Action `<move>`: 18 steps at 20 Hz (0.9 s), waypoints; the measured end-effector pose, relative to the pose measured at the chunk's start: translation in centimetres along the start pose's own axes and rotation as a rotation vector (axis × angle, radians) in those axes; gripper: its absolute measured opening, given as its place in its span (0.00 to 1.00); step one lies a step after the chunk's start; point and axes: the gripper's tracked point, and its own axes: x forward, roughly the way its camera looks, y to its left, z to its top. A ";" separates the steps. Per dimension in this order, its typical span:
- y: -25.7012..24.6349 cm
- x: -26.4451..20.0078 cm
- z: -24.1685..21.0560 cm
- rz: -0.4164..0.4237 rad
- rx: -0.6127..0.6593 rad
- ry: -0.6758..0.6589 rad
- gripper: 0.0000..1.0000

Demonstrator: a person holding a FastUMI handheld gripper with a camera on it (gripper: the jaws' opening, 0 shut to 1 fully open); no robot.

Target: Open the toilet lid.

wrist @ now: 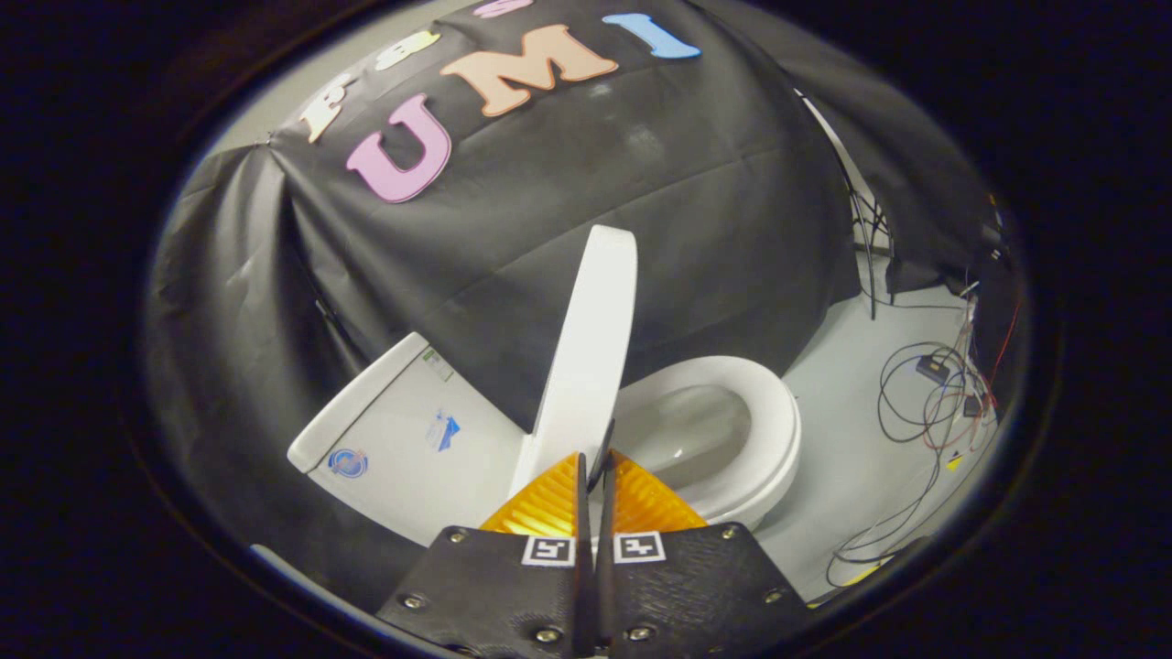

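Gripping raised toilet lid (586, 357) edge, gripper (596, 467) jaws closed (tank (403, 430) stickers unreadable).

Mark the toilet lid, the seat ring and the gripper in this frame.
toilet lid (591, 357): gripper view, middle of its raised white face.
seat ring (774, 430): gripper view, far curve of the rim.
gripper (595, 471): gripper view, between the fingertips, closed together on the lid's edge.
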 end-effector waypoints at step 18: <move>5.9 -0.8 1.2 -0.008 -0.206 -0.079 0.01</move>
